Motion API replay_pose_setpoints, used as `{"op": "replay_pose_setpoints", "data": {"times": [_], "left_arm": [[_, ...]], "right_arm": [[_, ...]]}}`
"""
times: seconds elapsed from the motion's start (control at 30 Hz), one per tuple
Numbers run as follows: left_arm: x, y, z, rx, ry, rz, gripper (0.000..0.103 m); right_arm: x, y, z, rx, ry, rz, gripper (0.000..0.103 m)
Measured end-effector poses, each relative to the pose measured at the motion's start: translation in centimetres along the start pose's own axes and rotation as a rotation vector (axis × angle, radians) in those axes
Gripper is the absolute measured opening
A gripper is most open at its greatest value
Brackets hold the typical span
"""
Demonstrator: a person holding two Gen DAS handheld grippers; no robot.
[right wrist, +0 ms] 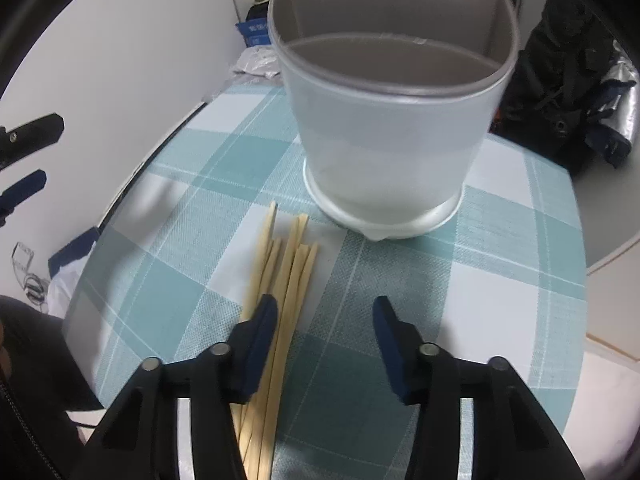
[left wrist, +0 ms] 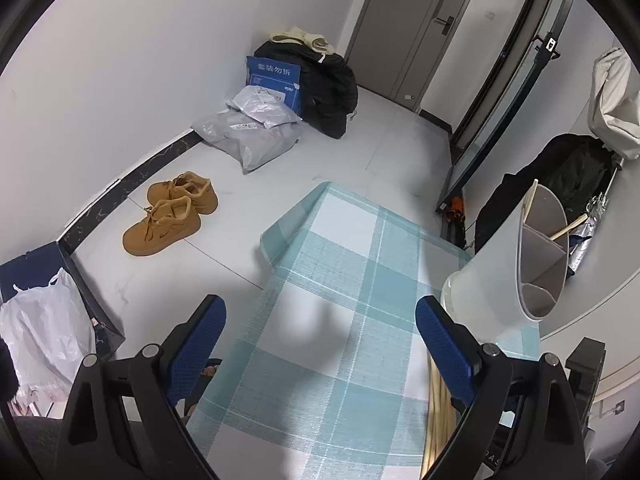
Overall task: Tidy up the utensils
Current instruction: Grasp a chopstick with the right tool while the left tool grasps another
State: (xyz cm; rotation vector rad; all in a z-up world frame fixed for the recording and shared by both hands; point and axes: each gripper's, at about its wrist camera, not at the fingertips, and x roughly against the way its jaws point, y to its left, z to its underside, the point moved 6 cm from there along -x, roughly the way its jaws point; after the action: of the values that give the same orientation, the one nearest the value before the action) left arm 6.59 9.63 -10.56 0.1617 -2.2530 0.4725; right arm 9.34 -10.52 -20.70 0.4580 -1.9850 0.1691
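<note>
The right gripper (right wrist: 325, 312) hangs over the chopsticks (right wrist: 280, 288) at lower centre, jaws released and empty; shift left so they straddle 1 stick. The left gripper (left wrist: 320, 316) is released too. The divided holder (right wrist: 394, 92), upper centre on the desk (right wrist: 500, 280), already holds 2 sticks in its far compartments.

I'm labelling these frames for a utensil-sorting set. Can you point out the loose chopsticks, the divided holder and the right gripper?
chopsticks (right wrist: 290, 264): right wrist view, middle of the bundle lying on the tablecloth.
holder (right wrist: 394, 132): right wrist view, its translucent front wall.
right gripper (right wrist: 326, 310): right wrist view, midway between its blue fingertips.
</note>
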Motion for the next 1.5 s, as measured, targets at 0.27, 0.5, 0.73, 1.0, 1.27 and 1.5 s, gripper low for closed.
{"op": "replay_pose_setpoints", "data": {"times": [0.27, 0.5, 0.73, 1.0, 1.27, 1.5], "left_arm": [[-0.2, 0.1, 0.0, 0.023, 0.029, 0.02, 0.093], [-0.1, 0.4, -0.1, 0.03, 0.031, 0.017, 0.093], [-0.4, 0.7, -0.2, 0.026, 0.035, -0.013, 0.093], [-2.0, -0.6, 1.5, -0.03, 0.134, 0.028, 0.093], [-4.3, -4.8, 5.2, -0.167, 0.276, 0.057, 0.093], [-5.9, -7.3, 7.9, -0.283, 0.354, 0.025, 0.093]], "right_arm": [[0.0, -0.7, 0.6, -0.001, 0.033, 0.008, 0.017], [-0.3, -0.4, -0.2, 0.023, 0.048, 0.043, 0.015], [-0.9, 0.4, -1.4, 0.053, 0.043, 0.075, 0.01], [1.0, -1.5, -2.1, -0.105, -0.043, -0.017, 0.005], [6.9, -5.7, -2.3, -0.311, -0.207, -0.155, 0.005], [9.5, -8.8, -1.7, -0.438, -0.319, -0.22, 0.005]]}}
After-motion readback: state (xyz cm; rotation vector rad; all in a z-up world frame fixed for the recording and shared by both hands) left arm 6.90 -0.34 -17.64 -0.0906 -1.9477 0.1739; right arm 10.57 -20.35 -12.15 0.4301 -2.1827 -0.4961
